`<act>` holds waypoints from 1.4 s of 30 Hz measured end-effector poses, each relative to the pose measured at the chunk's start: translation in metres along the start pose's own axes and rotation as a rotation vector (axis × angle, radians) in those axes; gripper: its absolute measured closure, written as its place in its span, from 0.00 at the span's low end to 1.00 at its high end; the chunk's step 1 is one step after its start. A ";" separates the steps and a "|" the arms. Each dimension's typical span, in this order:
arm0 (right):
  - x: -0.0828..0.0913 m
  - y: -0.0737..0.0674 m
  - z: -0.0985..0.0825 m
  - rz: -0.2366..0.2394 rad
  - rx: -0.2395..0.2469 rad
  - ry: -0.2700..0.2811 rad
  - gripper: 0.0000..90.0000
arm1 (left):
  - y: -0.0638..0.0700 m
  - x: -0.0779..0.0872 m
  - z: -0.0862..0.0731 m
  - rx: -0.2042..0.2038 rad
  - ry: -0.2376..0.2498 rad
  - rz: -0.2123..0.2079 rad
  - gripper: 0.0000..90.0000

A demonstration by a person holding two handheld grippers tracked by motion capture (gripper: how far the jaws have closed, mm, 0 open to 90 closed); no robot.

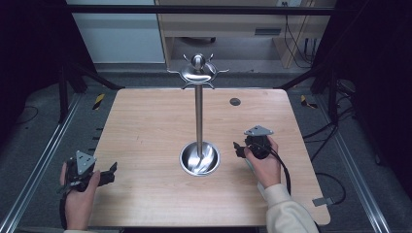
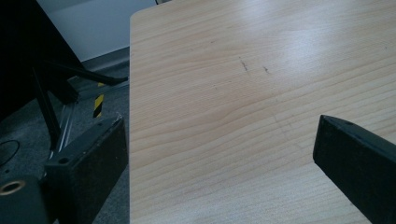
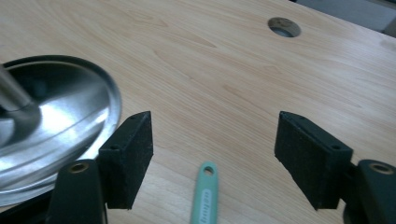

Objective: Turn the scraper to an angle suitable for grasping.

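A steel stand rises from the middle of the wooden table (image 1: pixel 145 126): a round dish base (image 1: pixel 199 159), a thin pole (image 1: pixel 198 116) and a crown of hooks (image 1: pixel 197 72) on top. My right gripper (image 1: pixel 238 148) is just right of the base, jaws pointing toward it. In the right gripper view its jaws (image 3: pixel 215 140) are open, with the base's rim (image 3: pixel 93 93) at left. The end of a mint-green handle (image 3: pixel 204 196) with a hanging hole lies on the wood between the jaws, touching neither pad. My left gripper (image 1: pixel 111 172) stands open at the table's front left edge, with bare wood between its jaws (image 2: pixel 219 154).
A round cable hole (image 1: pixel 235 101) is in the table behind the right gripper, also seen in the right gripper view (image 3: pixel 284 26). Black frame bars and cables run along the floor on both sides. A wooden cabinet (image 1: pixel 233 24) stands beyond the table.
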State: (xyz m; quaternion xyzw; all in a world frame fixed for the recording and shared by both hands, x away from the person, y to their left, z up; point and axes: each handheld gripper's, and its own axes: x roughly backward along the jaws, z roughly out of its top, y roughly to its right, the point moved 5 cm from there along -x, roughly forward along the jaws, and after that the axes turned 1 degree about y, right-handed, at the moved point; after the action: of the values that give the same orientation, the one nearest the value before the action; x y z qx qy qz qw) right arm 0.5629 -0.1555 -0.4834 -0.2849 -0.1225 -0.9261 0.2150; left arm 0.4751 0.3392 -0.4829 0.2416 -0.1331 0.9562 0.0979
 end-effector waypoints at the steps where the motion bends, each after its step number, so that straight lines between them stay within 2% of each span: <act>1: -0.001 -0.003 0.001 0.019 0.004 -0.014 0.33 | 0.000 0.000 0.000 0.000 -0.001 -0.002 0.03; 2: -0.001 -0.005 0.002 0.033 0.001 -0.029 0.33 | 0.000 -0.001 0.000 -0.001 -0.003 -0.004 0.03; 6: -0.002 -0.009 0.003 0.035 0.014 -0.064 0.32 | 0.001 0.000 0.000 -0.004 -0.004 -0.006 0.03; 8: -0.003 -0.012 0.003 0.059 0.022 -0.065 0.38 | 0.001 0.000 0.000 -0.005 -0.003 -0.006 0.03; 10: -0.003 -0.015 0.003 0.062 0.034 -0.075 0.39 | 0.001 -0.001 0.000 -0.005 -0.003 -0.005 0.04; 13: -0.004 -0.020 0.001 0.093 0.067 -0.098 0.50 | 0.002 -0.001 0.000 -0.009 -0.004 -0.006 0.04; 14: -0.005 -0.025 0.000 0.118 0.116 -0.114 0.63 | 0.002 -0.001 0.000 -0.014 -0.006 -0.006 0.04; 15: -0.005 -0.025 0.000 0.118 0.116 -0.114 0.63 | 0.002 -0.001 0.000 -0.014 -0.006 -0.006 0.04; 16: -0.005 -0.026 -0.001 0.128 0.130 -0.123 0.68 | 0.002 -0.001 0.000 -0.013 -0.006 -0.007 0.04; 18: -0.007 -0.031 -0.004 0.149 0.152 -0.160 0.83 | 0.002 -0.001 0.000 -0.015 -0.007 -0.008 0.04; 19: -0.007 -0.031 -0.004 0.149 0.152 -0.160 0.83 | 0.002 -0.001 0.000 -0.015 -0.007 -0.009 0.04; 23: -0.010 -0.028 -0.010 0.162 0.120 -0.196 0.94 | 0.002 -0.001 0.000 -0.018 -0.006 -0.009 0.04; 24: -0.010 -0.026 -0.011 0.159 0.101 -0.203 0.96 | 0.003 -0.001 0.000 -0.018 -0.006 -0.009 0.04; 27: -0.011 -0.019 -0.013 0.130 0.077 -0.219 0.99 | 0.003 -0.001 0.000 -0.019 -0.006 -0.009 0.04; 30: -0.015 -0.013 -0.017 0.122 0.053 -0.244 1.00 | 0.002 -0.001 0.001 -0.016 -0.002 -0.010 0.04; 36: -0.020 -0.010 -0.020 0.115 0.039 -0.270 1.00 | 0.003 -0.002 0.001 -0.019 -0.004 -0.012 0.04; 42: -0.023 -0.008 -0.023 0.097 0.059 -0.289 1.00 | 0.004 -0.001 0.002 -0.027 0.003 -0.010 0.04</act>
State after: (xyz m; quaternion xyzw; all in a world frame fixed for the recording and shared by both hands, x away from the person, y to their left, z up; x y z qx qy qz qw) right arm 0.5656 -0.1485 -0.5162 -0.4143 -0.1653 -0.8600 0.2477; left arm 0.4753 0.3346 -0.4826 0.2395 -0.1446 0.9542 0.1061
